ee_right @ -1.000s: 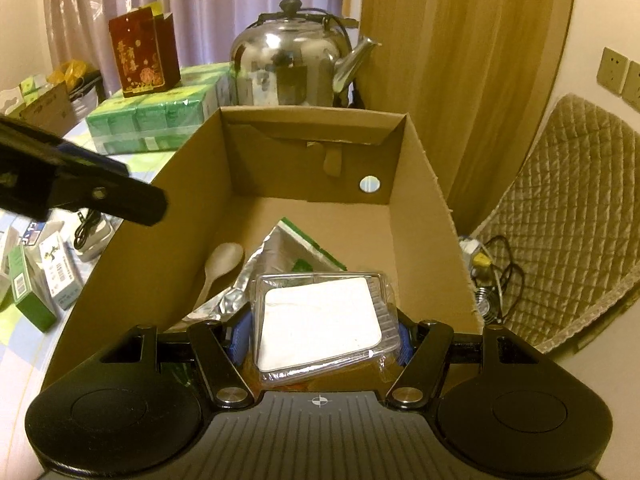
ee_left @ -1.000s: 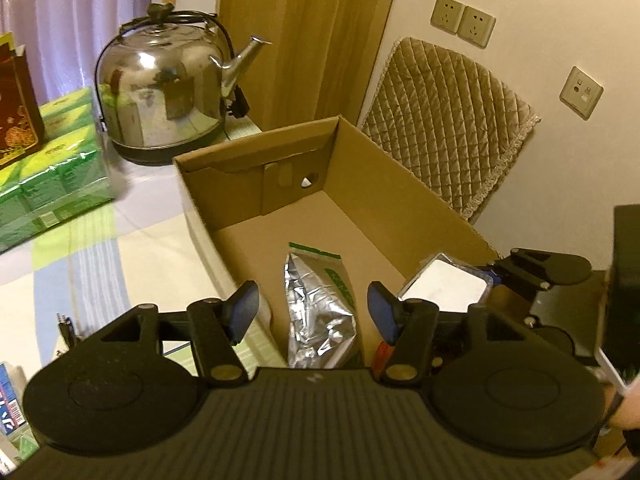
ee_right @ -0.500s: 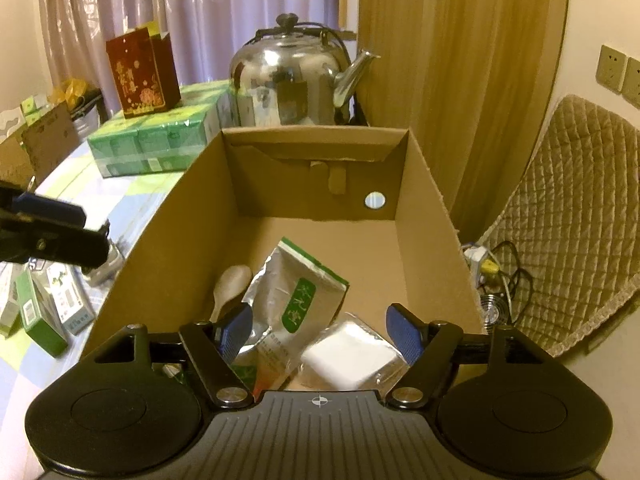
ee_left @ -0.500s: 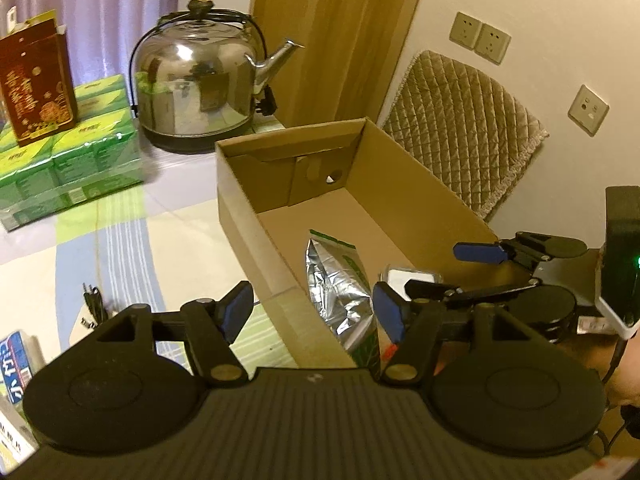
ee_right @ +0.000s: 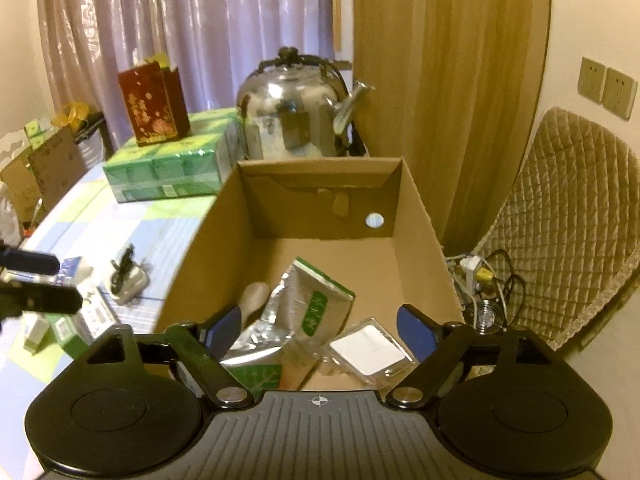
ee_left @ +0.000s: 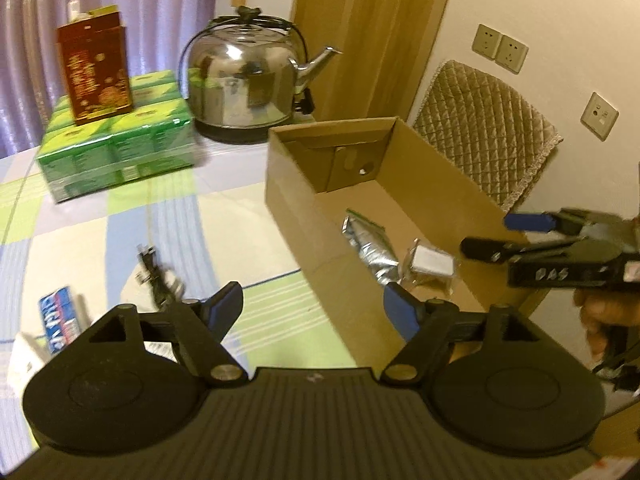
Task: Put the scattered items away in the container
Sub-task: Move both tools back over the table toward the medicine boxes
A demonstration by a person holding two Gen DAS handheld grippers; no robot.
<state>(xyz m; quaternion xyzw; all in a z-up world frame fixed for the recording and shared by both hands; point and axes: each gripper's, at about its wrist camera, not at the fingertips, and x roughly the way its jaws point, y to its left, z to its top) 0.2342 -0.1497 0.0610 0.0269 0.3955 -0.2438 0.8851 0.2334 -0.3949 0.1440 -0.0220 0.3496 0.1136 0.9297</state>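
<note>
Your right claw [ee_right: 318, 330] is released and empty, jaws spread above the near end of the cardboard box [ee_right: 416, 216]. Your left claw [ee_left: 312, 310] is likewise released and empty, poised over the worktop [ee_left: 224, 232] just outside the box's left wall.

Risk: your left claw hangs close beside that wall, and a careless sweep toward the loose items could knock the light, open box askew. The plug with its cord [ee_left: 154, 270] may snag or trail if pinched by the cord alone.

Inside the box lie a silver foil pouch [ee_right: 296, 316] with a green label, a clear plastic case [ee_right: 368, 350] holding a white pad, and what appears to be a pale spoon [ee_right: 254, 298], partly hidden. On the worktop, unsorted, remain the plug and several small cartons [ee_right: 72, 320]; the motion blur in the left view leaves their number uncertain.
</note>
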